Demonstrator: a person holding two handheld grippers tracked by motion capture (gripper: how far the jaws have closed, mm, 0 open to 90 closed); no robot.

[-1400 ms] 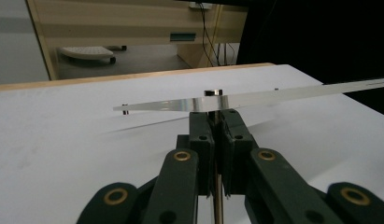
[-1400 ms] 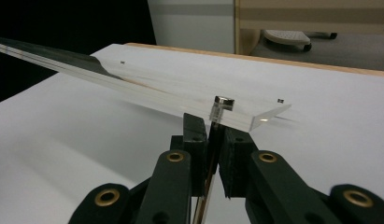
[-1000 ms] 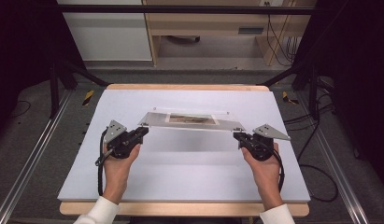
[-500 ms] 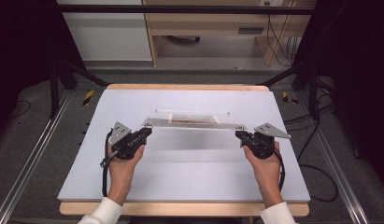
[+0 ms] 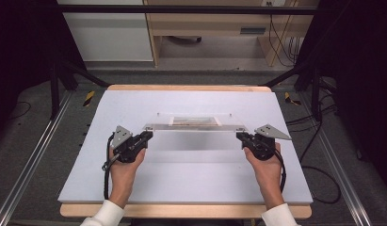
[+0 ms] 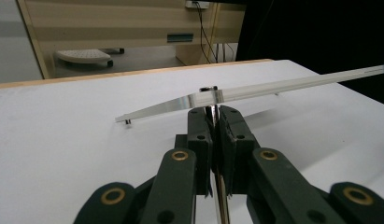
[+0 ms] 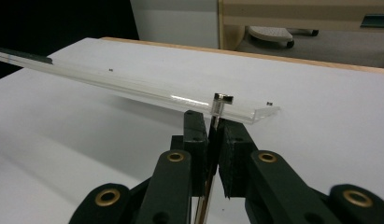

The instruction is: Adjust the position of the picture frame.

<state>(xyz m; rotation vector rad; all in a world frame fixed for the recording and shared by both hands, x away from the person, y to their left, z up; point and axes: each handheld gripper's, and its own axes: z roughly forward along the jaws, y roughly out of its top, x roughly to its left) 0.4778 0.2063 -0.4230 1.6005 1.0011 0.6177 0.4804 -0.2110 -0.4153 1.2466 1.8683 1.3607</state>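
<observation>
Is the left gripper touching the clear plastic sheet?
Touching. In the left gripper view, the left gripper has its jaws shut on the near edge of the clear plastic sheet.

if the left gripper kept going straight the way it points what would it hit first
The left gripper is already clamped on the clear acrylic panel, so it would just push that; beyond lies bare white table, though depth is unclear.

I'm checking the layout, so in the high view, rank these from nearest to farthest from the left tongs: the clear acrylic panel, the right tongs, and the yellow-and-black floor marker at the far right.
1. The clear acrylic panel: the left tongs grip its left end.
2. The right tongs: across the table, at the panel's right end.
3. The yellow-and-black floor marker: off the table, on the floor beyond its far right corner.
</observation>
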